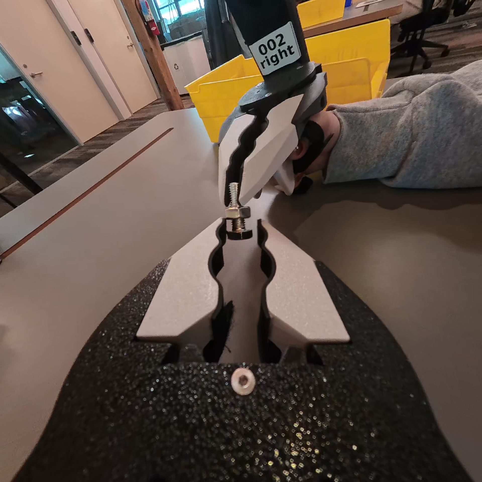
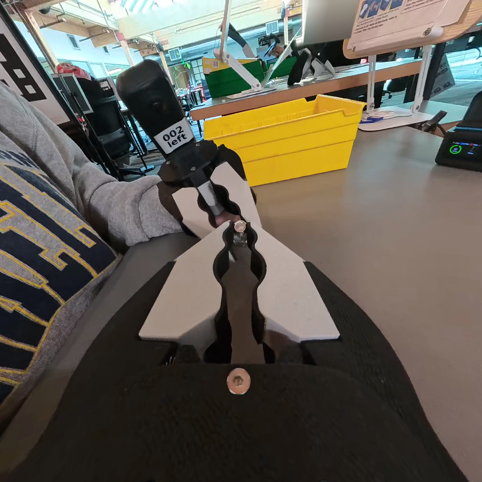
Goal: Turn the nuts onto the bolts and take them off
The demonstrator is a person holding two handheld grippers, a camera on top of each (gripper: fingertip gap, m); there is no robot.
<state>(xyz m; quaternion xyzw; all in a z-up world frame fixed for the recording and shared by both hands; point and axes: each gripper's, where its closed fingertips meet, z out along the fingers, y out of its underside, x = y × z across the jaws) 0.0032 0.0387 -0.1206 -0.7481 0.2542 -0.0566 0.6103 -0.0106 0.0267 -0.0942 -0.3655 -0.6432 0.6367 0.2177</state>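
A silver bolt (image 1: 234, 194) stands head down on the grey table (image 1: 104, 247), with a hex nut (image 1: 237, 212) threaded on just above its head (image 1: 240, 235). My left gripper (image 1: 240, 224) is open, its tips either side of the bolt head; the left pad is close to it and a small gap shows on the right. My right gripper (image 1: 233, 202) reaches down from above and is shut on the bolt's threaded upper end. In the right wrist view my right gripper (image 2: 239, 224) pinches the bolt end (image 2: 240, 226), with the nut (image 2: 240, 238) blurred below.
A yellow bin (image 1: 216, 104) stands just behind the bolt and also shows in the right wrist view (image 2: 287, 146). A grey-sleeved arm (image 1: 404, 135) lies on the table to the right. A black device with a green light (image 2: 461, 151) sits at the far right. Only a small space, under 4 cm, lies between the two pairs of fingers.
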